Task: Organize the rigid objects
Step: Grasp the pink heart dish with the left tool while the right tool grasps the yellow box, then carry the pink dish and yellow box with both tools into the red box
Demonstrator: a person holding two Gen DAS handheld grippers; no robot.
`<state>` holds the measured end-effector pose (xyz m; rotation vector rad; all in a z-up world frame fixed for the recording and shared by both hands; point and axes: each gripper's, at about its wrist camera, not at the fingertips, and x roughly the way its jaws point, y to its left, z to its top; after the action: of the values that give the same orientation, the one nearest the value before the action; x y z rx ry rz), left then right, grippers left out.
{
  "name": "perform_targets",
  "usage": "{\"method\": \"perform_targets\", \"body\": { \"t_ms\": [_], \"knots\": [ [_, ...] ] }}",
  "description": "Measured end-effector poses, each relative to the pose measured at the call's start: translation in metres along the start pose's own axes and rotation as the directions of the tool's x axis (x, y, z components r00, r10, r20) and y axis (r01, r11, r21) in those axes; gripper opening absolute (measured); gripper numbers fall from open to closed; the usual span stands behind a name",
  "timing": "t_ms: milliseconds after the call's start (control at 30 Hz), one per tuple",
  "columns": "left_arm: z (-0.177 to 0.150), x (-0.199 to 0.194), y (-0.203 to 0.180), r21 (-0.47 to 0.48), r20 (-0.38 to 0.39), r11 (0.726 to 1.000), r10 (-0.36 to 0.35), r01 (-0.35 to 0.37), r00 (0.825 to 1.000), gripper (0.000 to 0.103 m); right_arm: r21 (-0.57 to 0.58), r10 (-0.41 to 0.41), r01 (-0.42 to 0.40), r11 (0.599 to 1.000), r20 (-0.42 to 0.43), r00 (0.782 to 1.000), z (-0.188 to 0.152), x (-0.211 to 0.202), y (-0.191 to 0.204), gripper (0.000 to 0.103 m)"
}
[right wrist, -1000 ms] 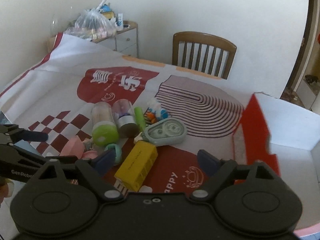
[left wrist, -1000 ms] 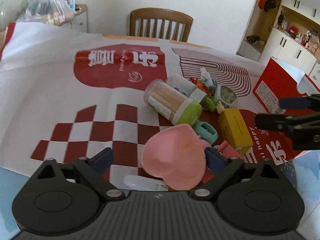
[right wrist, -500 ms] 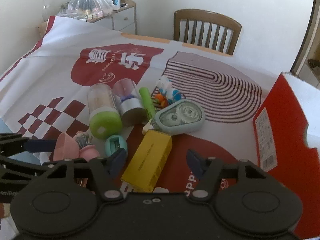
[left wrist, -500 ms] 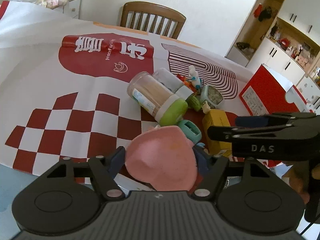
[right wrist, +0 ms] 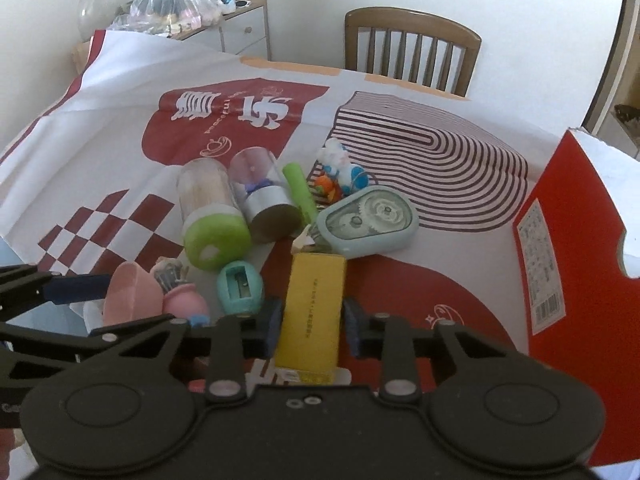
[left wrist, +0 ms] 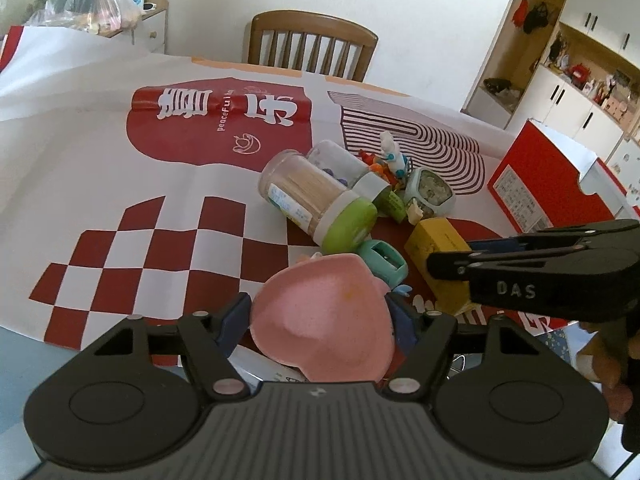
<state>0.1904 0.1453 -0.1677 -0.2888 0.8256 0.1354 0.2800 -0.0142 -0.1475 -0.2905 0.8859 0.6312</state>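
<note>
Right wrist view: right gripper point(right wrist: 311, 324) jaws clamp the yellow rectangular box point(right wrist: 314, 312); left gripper point(left wrist: 320, 320) pinches the pink heart-shaped dish point(left wrist: 320, 316). At 11 o'clock, the teal sharpener point(right wrist: 239, 288) could be knocked when lifting.

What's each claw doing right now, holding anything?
Left claw: closed on the pink dish.
Right claw: fingers on both sides of the yellow box; grip cannot be told.

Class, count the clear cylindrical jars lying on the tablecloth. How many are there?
2. The toothpick jar with the green lid lies on its side; the silver-capped jar lies right beside it, touching. Others could be hidden under the pile.
</note>
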Motion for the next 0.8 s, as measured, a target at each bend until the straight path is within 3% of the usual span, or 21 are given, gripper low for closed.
{"method": "perform_targets", "body": {
  "t_ms": [367, 800],
  "knots": [
    [0.007, -0.028, -0.006, -0.006, 0.017, 0.999, 0.036, -0.035, 0.999, 0.072, 0.025, -0.008, 0.007, 1.0, 0.043, 0.999, -0.007, -0.037, -0.009, 0.028],
    [0.014, -0.089, -0.042, 0.073, 0.039, 0.997, -0.006, 0.003, 0.999, 0.072, 0.069, -0.015, 0.007, 0.998, 0.118, 0.993, -0.018, -0.114, -0.01, 0.028]
  ]
}}
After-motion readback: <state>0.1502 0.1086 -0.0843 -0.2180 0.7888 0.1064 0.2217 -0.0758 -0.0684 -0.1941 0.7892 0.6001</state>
